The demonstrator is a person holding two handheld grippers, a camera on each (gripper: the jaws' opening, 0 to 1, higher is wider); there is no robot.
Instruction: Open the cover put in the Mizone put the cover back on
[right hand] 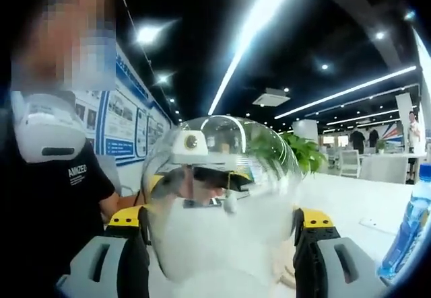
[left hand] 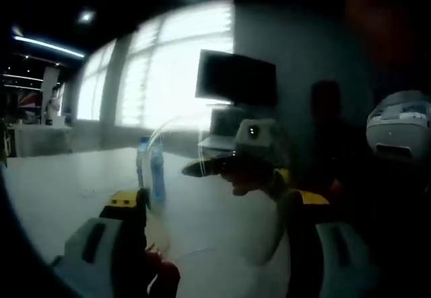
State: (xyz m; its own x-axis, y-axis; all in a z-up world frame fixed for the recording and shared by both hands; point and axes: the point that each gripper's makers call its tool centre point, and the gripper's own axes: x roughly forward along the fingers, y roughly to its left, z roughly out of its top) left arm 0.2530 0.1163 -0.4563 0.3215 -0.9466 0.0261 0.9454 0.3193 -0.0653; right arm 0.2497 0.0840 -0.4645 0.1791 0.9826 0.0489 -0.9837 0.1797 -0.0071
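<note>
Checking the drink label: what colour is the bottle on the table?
Blue bottle, clearest in the right gripper view.

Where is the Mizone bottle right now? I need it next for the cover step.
In the left gripper view the Mizone bottle stands upright on the white table, just beyond the clear dome cover. In the right gripper view it sits at the far right edge.

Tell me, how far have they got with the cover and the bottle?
Done, it seems: the clear dome cover is gripped between the right gripper's jaws. In hand: holding it aside. Left: the Mizone bottle stands on the table, ahead of the open left gripper, not yet grasped; placing it and re-covering remain.
</note>
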